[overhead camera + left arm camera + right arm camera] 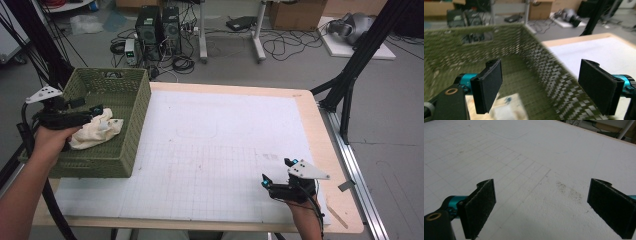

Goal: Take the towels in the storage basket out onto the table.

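My left claw [95, 110] hangs inside the green basket [134, 125] at the counter's [225, 150] left edge, jaws wide apart, just above the cream cloth [97, 132] lying in it. My right claw [276, 172] is open near the front right corner, holding nothing.

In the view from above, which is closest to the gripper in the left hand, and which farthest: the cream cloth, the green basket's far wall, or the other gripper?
From the left gripper, in the high view:
1. Cream cloth, right under its jaws, inside the green basket.
2. Basket's far wall, just beyond, toward the table's back.
3. Right gripper, far across the white mat, near the table's front right corner.
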`<state>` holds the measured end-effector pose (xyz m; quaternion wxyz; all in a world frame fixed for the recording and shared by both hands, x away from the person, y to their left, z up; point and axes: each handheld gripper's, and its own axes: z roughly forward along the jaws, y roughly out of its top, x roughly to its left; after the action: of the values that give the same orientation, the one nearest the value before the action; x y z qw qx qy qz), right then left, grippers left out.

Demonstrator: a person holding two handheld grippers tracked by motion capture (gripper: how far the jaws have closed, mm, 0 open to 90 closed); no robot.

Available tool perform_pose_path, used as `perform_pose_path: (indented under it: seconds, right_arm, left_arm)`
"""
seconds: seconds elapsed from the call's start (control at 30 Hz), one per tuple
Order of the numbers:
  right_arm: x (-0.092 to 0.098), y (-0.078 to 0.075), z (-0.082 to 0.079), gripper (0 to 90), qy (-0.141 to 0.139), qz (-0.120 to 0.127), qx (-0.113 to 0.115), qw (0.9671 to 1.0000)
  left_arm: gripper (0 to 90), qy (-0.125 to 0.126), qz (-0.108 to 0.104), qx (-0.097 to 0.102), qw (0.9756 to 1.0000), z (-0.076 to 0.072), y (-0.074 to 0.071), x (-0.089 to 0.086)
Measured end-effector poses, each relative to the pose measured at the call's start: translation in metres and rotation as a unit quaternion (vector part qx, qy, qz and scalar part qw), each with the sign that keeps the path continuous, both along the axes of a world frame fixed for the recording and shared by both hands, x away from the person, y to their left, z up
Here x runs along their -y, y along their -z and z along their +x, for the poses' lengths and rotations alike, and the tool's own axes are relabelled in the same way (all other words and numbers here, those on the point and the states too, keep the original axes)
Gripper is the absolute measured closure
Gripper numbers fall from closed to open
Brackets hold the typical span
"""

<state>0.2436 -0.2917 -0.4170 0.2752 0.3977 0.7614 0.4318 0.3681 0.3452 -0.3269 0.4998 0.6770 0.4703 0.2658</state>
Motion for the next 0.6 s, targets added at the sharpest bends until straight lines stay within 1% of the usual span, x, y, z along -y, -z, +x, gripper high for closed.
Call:
perform_pose_path:
  seconds: [0.07, 0.13, 0.17, 0.23, 0.27, 0.3, 0.33, 0.37, 0.4, 0.5, 0.53, 0.6]
  right_arm:
    - [0.000, 0.000, 0.000, 7.5, 0.000, 0.000, 0.000, 1.0000]
    - [-0.001, 0.000, 0.000, 7.5, -0.002, -0.001, -0.001, 1.0000]
    - [-0.001, 0.001, 0.000, 7.5, -0.001, 0.001, -0.003, 1.0000]
    - [-0.002, 0.001, 0.000, 7.5, -0.002, 0.001, -0.004, 1.0000]
    - [-0.001, 0.001, 0.000, 7.5, -0.002, -0.001, -0.004, 1.0000]
    - [-0.001, 0.001, 0.000, 7.5, -0.003, -0.002, -0.003, 1.0000]
    - [-0.001, 0.001, 0.000, 7.5, -0.004, -0.001, -0.004, 1.0000]
    - [-0.001, 0.001, 0.000, 7.5, -0.003, 0.000, -0.005, 1.0000]
    - [-0.001, 0.001, 0.000, 7.5, -0.002, 0.000, -0.006, 1.0000]
    - [0.000, 0.001, 0.000, 7.5, -0.003, -0.004, -0.004, 1.0000]
    - [0.001, 0.001, 0.001, 7.5, -0.001, -0.002, -0.004, 1.0000]
    - [0.002, 0.001, 0.000, 7.5, 0.000, -0.002, -0.006, 1.0000]
  left_arm:
    - [19.9, -0.012, 0.010, -0.015, 0.9998, 0.007, 0.005, -0.004]
    - [19.8, -0.028, 0.022, -0.032, 0.9988, 0.014, 0.010, -0.008]
    - [19.8, -0.036, 0.028, -0.042, 0.9981, 0.018, 0.013, -0.010]
    - [19.4, -0.055, 0.040, -0.063, 0.9957, 0.026, 0.020, -0.015]
    - [19.4, -0.065, 0.045, -0.074, 0.9941, 0.029, 0.023, -0.017]
    - [19.4, -0.076, 0.052, -0.086, 0.9920, 0.033, 0.027, -0.019]
    - [19.5, -0.081, 0.056, -0.096, 0.9905, 0.035, 0.030, -0.020]
    - [19.6, -0.087, 0.065, -0.112, 0.9878, 0.038, 0.035, -0.021]
    - [19.7, -0.089, 0.072, -0.123, 0.9858, 0.040, 0.039, -0.021]
    - [19.7, -0.093, 0.090, -0.152, 0.9799, 0.046, 0.050, -0.021]
    - [19.9, -0.098, 0.097, -0.162, 0.9771, 0.047, 0.053, -0.021]
    - [20.1, -0.109, 0.105, -0.175, 0.9729, 0.049, 0.057, -0.023]
